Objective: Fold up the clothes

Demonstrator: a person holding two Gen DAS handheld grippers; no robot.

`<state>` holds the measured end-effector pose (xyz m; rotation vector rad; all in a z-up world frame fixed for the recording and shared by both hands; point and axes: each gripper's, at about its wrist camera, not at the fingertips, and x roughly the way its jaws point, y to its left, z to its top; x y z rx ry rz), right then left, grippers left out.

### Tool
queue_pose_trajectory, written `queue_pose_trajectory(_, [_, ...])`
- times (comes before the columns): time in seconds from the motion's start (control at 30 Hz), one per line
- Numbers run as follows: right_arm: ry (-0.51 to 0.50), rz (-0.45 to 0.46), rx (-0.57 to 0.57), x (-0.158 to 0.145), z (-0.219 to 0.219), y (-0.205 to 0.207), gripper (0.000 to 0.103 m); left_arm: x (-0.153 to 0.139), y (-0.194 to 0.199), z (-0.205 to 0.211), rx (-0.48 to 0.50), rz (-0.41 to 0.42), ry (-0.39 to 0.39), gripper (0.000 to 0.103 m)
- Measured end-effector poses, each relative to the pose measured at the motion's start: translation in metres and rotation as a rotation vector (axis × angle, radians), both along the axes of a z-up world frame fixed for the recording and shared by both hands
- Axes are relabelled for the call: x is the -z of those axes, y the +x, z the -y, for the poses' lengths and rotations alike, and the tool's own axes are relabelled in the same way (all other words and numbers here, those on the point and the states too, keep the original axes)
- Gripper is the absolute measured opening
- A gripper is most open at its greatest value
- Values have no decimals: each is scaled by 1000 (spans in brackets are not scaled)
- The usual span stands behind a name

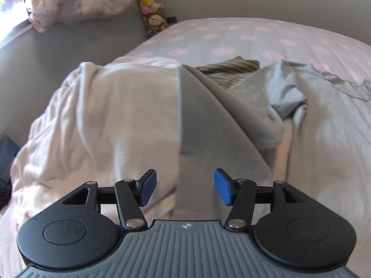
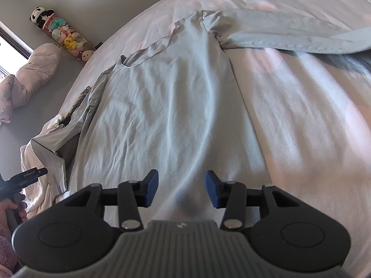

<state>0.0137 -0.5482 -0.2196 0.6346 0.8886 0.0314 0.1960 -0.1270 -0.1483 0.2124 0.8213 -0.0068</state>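
Below the right gripper's parted fingers lies the pale-blue shirt.

- bed with a pale sheet dotted in pink
- light blue long-sleeved shirt spread flat on it, one sleeve stretched right
- white garment, striped cloth heaped alongside

The bed wears a pale lilac cover dotted with pink. On it lie a pale blue long-sleeved top, a cream garment, a grey cloth and a brown striped piece. Fingers carry blue pads.
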Motion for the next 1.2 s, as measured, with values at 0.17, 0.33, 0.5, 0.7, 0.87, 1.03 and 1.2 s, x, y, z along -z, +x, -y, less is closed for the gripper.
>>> queue_pose_trajectory(0.17, [-1, -16, -2, 2, -1, 2, 49, 10, 5, 8, 26, -22, 10, 18])
queue_pose_trajectory(0.33, [-3, -25, -1, 3, -2, 4, 49, 4, 1, 5, 43, 36, -10, 0])
queue_pose_trajectory(0.5, [-8, -34, -5, 4, -3, 6, 49, -16, -14, 16, 122, 120, -48, 0])
queue_pose_trajectory(0.7, [-10, -32, -6, 5, -3, 6, 49, -46, -39, 41, 272, 160, -118, 0])
queue_pose_trajectory(0.87, [-9, -32, -6, 4, -3, 5, 49, -46, -58, 71, 393, 97, -180, 0])
queue_pose_trajectory(1.03, [-7, -32, -5, 4, -3, 4, 49, -31, -73, 94, 447, 70, -77, 0])
queue_pose_trajectory(1.2, [-4, -30, -6, 4, -2, 3, 49, -25, -67, 84, 342, 73, -7, 11])
